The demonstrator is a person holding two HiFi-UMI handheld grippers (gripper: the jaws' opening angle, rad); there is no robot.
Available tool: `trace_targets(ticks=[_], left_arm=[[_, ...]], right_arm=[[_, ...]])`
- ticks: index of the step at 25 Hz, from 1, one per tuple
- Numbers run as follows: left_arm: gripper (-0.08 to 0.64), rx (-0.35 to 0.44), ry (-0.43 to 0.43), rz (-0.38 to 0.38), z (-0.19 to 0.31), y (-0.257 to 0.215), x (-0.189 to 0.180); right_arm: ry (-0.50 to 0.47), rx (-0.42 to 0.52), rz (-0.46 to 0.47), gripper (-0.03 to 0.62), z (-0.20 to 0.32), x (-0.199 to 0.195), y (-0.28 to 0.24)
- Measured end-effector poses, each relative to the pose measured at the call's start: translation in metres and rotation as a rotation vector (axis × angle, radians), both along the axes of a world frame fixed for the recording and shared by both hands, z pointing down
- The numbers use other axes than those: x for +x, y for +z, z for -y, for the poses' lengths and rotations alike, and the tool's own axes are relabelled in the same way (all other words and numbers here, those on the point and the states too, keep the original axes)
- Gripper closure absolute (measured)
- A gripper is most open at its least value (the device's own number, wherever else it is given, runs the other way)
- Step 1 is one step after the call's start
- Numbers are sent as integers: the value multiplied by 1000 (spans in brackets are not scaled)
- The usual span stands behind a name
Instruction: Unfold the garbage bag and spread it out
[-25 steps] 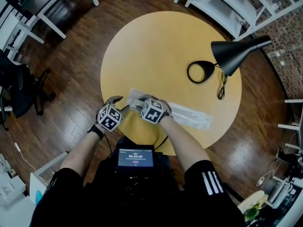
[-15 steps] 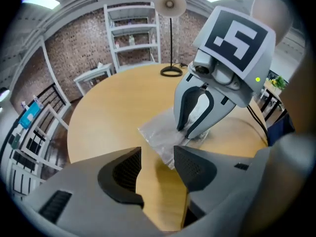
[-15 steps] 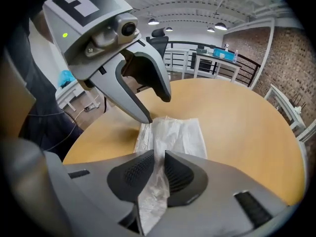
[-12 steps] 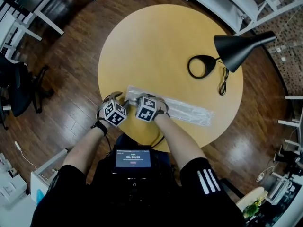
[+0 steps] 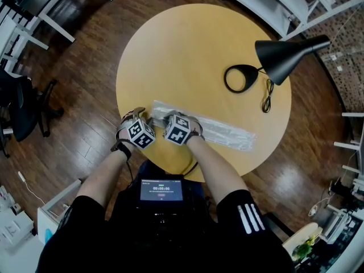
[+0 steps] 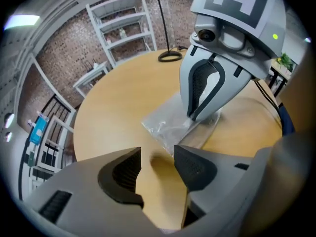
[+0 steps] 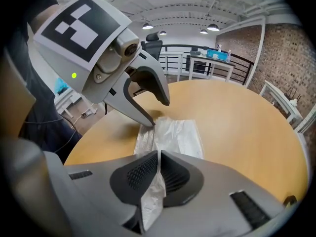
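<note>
Right gripper (image 7: 158, 154) has just pinched the folded garbage bag (image 5: 224, 133) at the near edge of the table (image 5: 193, 50); left gripper (image 6: 158, 156), brought in alongside, gapes empty. Unfolding not begun.

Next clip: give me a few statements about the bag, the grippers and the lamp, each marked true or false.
1. The right gripper grips the bag. True; its jaws have just been closing, and the bag is pinched between them.
2. The left gripper is shut. False: its jaws stand apart, with only bare table between them.
3. The bag is fully spread out. False: it lies as a narrow folded strip.
4. The lamp stands on the table. True.
5. The lamp's base rests on the bag. False: the base stands apart from the bag.
</note>
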State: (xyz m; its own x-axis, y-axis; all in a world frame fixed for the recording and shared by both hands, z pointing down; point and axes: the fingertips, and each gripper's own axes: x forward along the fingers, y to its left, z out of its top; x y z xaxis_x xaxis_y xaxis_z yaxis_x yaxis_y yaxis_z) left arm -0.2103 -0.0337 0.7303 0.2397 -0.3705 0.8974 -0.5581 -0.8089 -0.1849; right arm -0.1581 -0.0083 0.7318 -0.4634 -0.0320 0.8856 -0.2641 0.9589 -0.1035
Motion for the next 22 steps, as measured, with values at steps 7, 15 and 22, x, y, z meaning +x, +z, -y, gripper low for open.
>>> trace_targets(ticks=[7, 15, 22], left_arm=[[342, -4, 9, -1, -2, 1, 0], [342, -17, 51, 17, -12, -1, -4], [342, -16, 66, 30, -11, -3, -3]], right_arm=[[108, 63, 109, 574, 36, 6, -46], [199, 123, 111, 572, 111, 40, -66], [73, 159, 14, 572, 134, 49, -35]])
